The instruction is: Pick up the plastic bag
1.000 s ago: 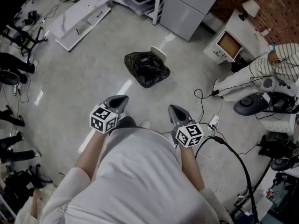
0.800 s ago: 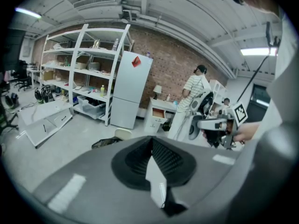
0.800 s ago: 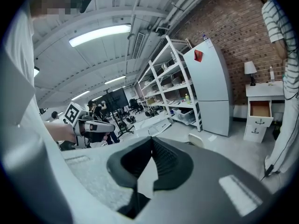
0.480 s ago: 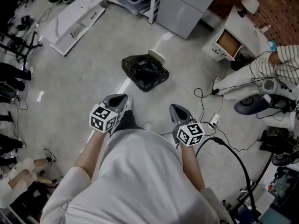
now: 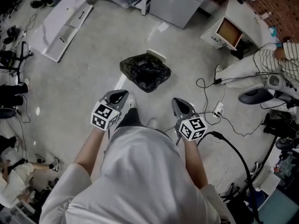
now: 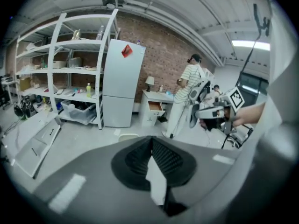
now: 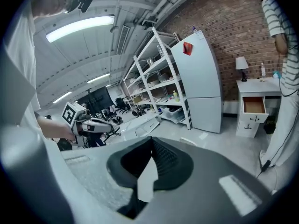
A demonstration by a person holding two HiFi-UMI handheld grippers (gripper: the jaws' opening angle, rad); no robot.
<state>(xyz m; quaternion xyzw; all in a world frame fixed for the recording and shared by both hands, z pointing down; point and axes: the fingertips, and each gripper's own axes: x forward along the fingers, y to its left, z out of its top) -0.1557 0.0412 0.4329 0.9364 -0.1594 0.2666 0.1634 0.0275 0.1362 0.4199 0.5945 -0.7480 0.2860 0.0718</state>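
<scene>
A crumpled black plastic bag point(image 5: 145, 72) lies on the grey concrete floor, straight ahead of me in the head view. My left gripper point(image 5: 118, 96) hovers short of it, down and to the left, shut and empty. Off to the bag's lower right, my right gripper point(image 5: 179, 105) is also shut with nothing in it. Both are held at waist height, well above the floor. In the left gripper view the jaws point(image 6: 152, 146) meet with no gap, and the bag is hidden below them. The right gripper view shows its jaws point(image 7: 152, 148) pressed together too.
A white lid or plate point(image 5: 156, 55) lies just behind the bag. Cables and a power strip point(image 5: 217, 110) trail on the floor at right. A person in a striped shirt point(image 5: 275, 64) stands far right by a white drawer cabinet point(image 5: 231, 29). A fridge point(image 6: 119, 89) and shelving point(image 6: 70, 73) stand beyond.
The bag has drawn slightly nearer and lower in the head view as I step forward. Both grippers stay shut and keep their place in front of me.
</scene>
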